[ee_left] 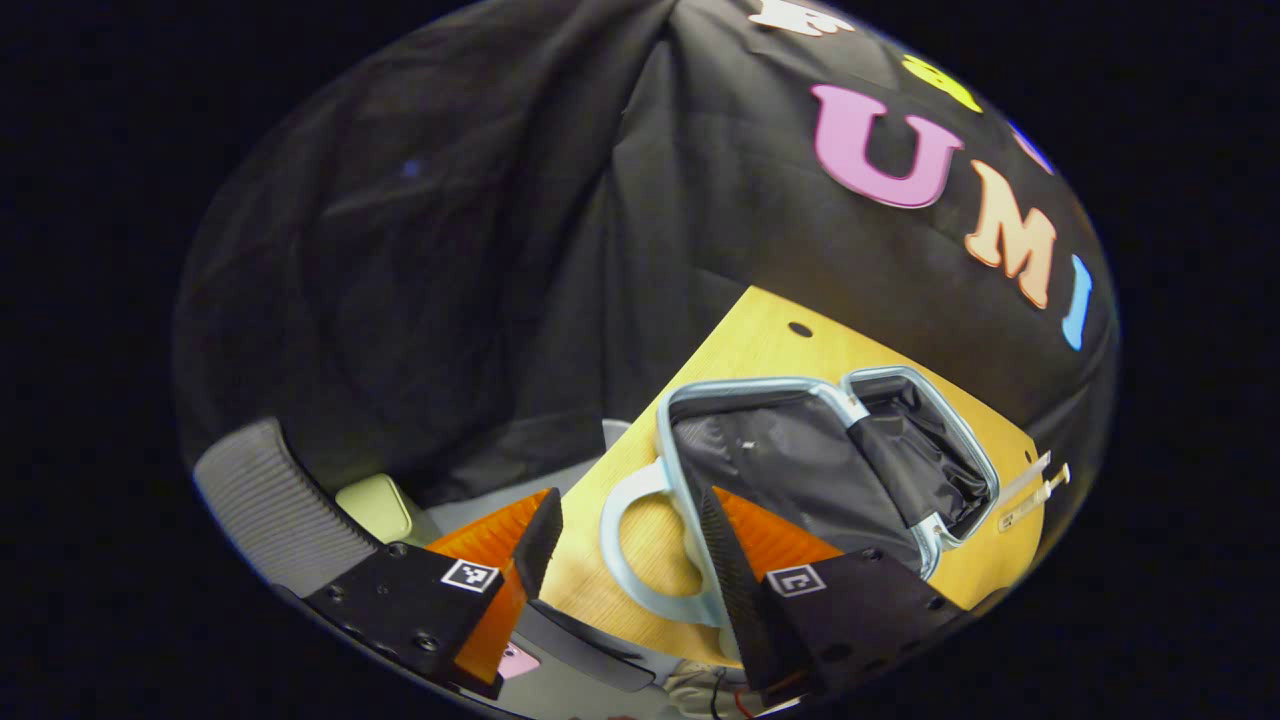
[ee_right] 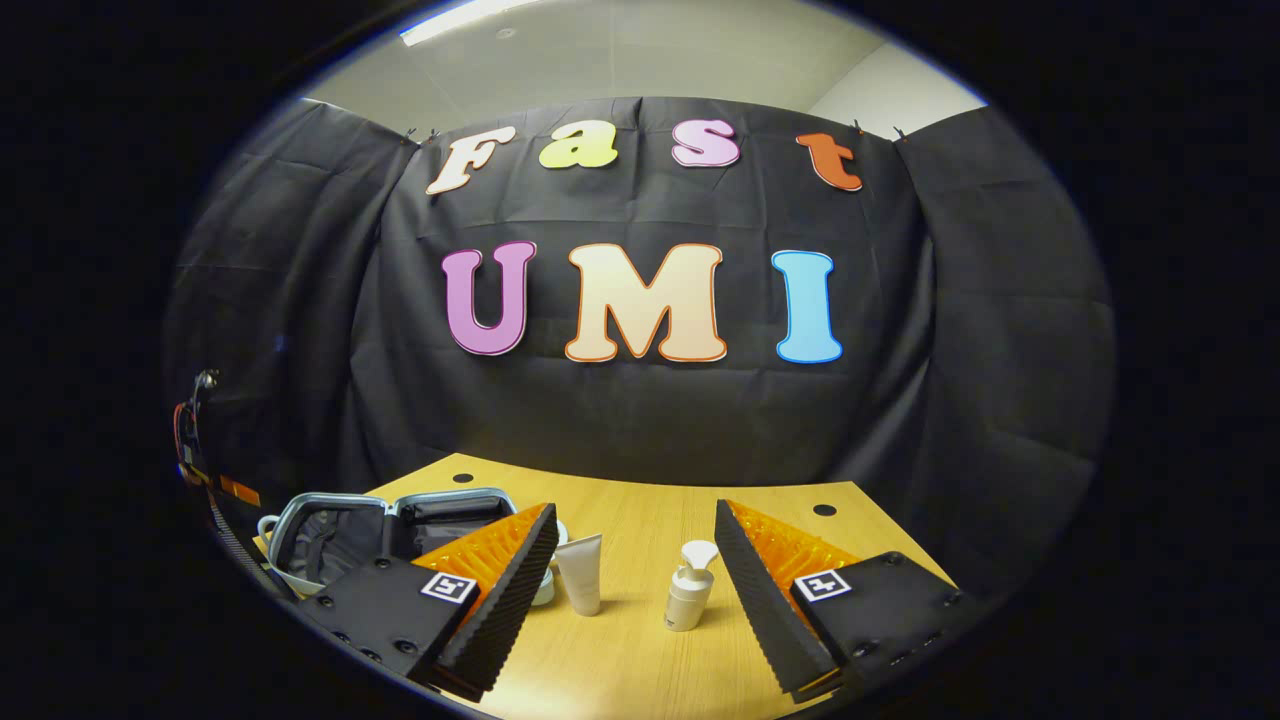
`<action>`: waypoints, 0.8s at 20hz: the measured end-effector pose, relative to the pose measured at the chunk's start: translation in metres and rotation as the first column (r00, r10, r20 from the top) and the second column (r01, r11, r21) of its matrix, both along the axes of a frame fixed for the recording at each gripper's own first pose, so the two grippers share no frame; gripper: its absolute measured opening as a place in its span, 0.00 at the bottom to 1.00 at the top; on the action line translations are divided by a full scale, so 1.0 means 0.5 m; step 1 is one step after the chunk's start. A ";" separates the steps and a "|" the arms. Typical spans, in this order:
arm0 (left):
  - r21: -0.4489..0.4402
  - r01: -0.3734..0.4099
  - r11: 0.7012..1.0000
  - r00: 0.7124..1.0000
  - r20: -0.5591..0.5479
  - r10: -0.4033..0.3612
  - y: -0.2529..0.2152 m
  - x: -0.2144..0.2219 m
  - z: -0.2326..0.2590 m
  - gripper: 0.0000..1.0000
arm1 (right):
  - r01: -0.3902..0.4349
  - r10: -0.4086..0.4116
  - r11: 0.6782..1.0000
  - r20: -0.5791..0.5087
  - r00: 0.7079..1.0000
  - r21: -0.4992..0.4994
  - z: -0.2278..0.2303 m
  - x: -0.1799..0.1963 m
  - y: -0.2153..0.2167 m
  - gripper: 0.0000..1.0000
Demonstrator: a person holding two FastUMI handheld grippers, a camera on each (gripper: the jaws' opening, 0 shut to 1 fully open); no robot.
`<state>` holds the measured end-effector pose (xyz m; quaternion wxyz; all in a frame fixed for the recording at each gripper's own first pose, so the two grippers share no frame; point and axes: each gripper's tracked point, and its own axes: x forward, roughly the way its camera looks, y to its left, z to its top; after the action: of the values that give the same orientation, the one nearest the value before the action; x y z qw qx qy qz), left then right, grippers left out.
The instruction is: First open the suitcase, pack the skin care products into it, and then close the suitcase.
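Observation:
The pale blue suitcase (ee_left: 820,470) lies open on the wooden table (ee_left: 760,340), its black lining showing in both halves. Its looped handle (ee_left: 625,560) sits between the fingers of my open left gripper (ee_left: 630,545); I cannot tell if they touch it. In the right gripper view the open suitcase (ee_right: 340,530) is at the left. A white tube (ee_right: 580,572) and a white pump bottle (ee_right: 690,597) stand on the table (ee_right: 640,500) between the fingers of my open right gripper (ee_right: 635,575), farther off. A small pale jar (ee_right: 545,588) peeks from behind one finger.
Two pale slim items (ee_left: 1035,485) lie past the suitcase at the table's far side. Off the table edge are a grey ribbed object (ee_left: 270,500) and a pale green one (ee_left: 375,505). A wired device (ee_right: 190,430) hangs at the left of the right gripper view.

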<state>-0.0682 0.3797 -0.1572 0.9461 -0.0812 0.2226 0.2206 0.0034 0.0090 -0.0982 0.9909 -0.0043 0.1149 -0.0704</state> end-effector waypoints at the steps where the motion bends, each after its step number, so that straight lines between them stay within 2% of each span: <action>1: 0.056 0.023 0.998 0.999 0.032 -0.025 -0.024 0.012 0.039 0.83 | -0.001 0.001 1.000 -0.005 1.000 0.002 -0.008 0.003 -0.006 0.99; 2: 0.109 0.045 0.993 0.996 0.067 -0.052 -0.053 0.028 0.079 0.87 | -0.003 0.003 1.000 -0.008 1.000 0.007 -0.013 0.007 -0.013 0.99; 4: 0.153 0.131 0.980 0.978 0.143 -0.153 -0.156 0.079 0.148 0.94 | -0.009 0.009 1.000 -0.018 1.000 0.026 -0.027 0.019 -0.023 1.00; 6: 0.143 0.223 0.964 0.943 0.220 -0.250 -0.279 0.141 0.198 0.95 | -0.017 0.018 0.999 -0.034 0.999 0.042 -0.044 0.027 -0.032 0.99; 8: 0.115 0.317 0.941 0.894 0.294 -0.337 -0.404 0.210 0.229 0.96 | -0.023 0.025 0.999 -0.046 0.999 0.044 -0.057 0.033 -0.044 0.99; 11: 0.095 0.455 0.886 0.808 0.374 -0.455 -0.591 0.298 0.247 0.94 | -0.030 0.033 0.998 -0.072 0.997 0.047 -0.085 0.042 -0.062 1.00; 13: 0.080 0.529 0.845 0.767 0.381 -0.517 -0.703 0.342 0.236 0.96 | -0.032 0.037 0.998 -0.087 0.996 0.052 -0.102 0.050 -0.070 0.99; 16: 0.049 0.639 0.768 0.700 0.377 -0.607 -0.855 0.388 0.180 0.96 | -0.037 0.044 0.997 -0.118 0.992 0.060 -0.136 0.058 -0.082 0.99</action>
<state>0.1259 -0.0476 -0.0673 0.9845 -0.0816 0.0632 -0.1417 0.0323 -0.0320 -0.1660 0.9832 0.0178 0.1758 -0.0464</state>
